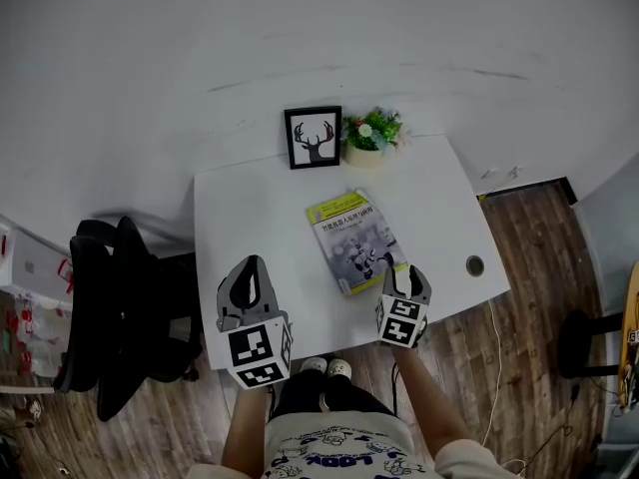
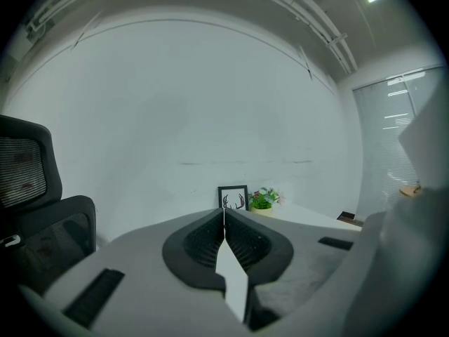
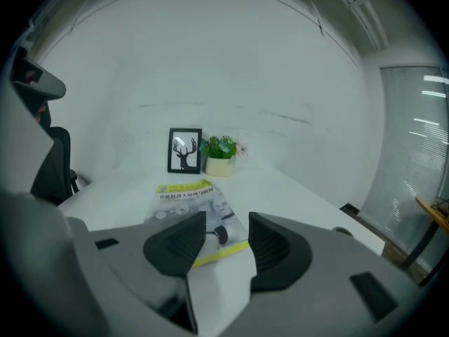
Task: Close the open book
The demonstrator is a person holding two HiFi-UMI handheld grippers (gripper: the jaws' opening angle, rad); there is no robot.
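left gripper above the worktop's front-left corner, jaws pressed together on nothing; picture frame at the back edge; book lies closed, cover up, toward the front edge; right gripper by the book's near corner, jaws spread, empty

Office: white desk, mesh swivel chair, window blinds.

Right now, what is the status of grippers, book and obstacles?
Left gripper jaws shut. Right gripper jaws open, empty. Yellow-and-grey paperback book closed, flat on white table. Nothing in the way.
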